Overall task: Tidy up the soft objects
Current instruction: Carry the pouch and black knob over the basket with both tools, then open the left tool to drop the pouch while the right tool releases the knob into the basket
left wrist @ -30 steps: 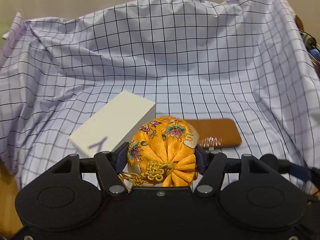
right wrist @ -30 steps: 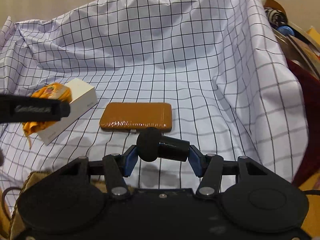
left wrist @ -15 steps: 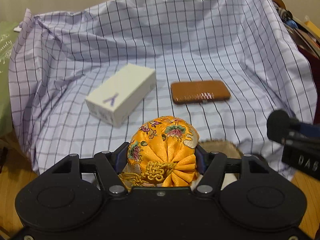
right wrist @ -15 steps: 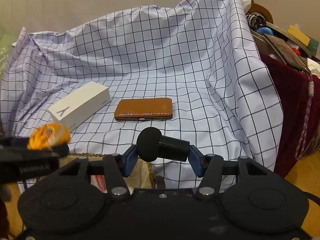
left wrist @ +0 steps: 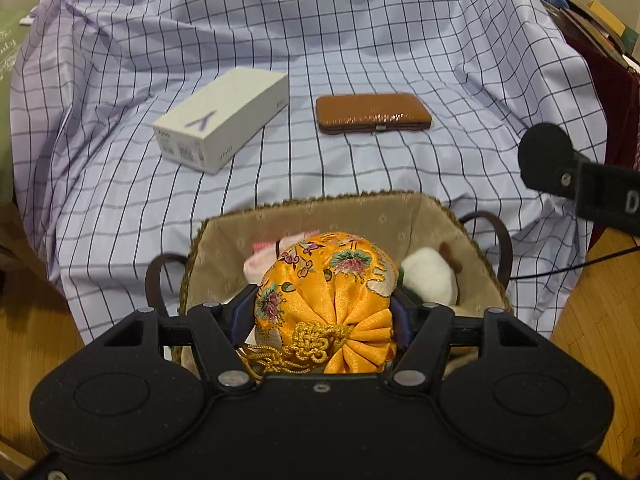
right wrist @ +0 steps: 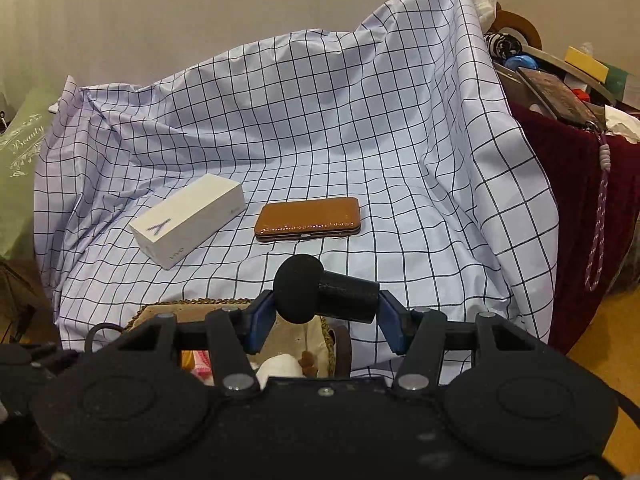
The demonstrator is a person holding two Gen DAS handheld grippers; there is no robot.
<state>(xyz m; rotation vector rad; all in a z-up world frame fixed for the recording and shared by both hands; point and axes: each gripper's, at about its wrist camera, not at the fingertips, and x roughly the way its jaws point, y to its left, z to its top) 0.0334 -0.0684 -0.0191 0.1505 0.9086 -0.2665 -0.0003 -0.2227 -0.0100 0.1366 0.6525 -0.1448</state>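
My left gripper (left wrist: pixel 324 314) is shut on an orange embroidered pouch (left wrist: pixel 324 276) with a gold knot. It hangs over a lined woven basket (left wrist: pixel 320 202) that stands in front of the checked cloth. Inside the basket lie a pink soft item (left wrist: pixel 260 256) and a white plush (left wrist: pixel 430 276). My right gripper (right wrist: pixel 326 314) is shut on a black foam-headed microphone (right wrist: pixel 304 292), held above the basket (right wrist: pixel 192 304) to its right. That microphone (left wrist: pixel 544 156) also shows at the right edge of the left wrist view.
A white box (left wrist: pixel 224 120) and a brown leather case (left wrist: pixel 372 114) lie side by side on the checked cloth (left wrist: pixel 360 40). A dark red covered table with clutter (right wrist: pixel 568 92) stands at the right. A green bag (right wrist: pixel 20 152) is at the left. The floor is wood.
Both grippers have drawn back from the cloth with their loads. The basket has come into view, and the pouch now hangs over it instead of over the cloth by the white box.
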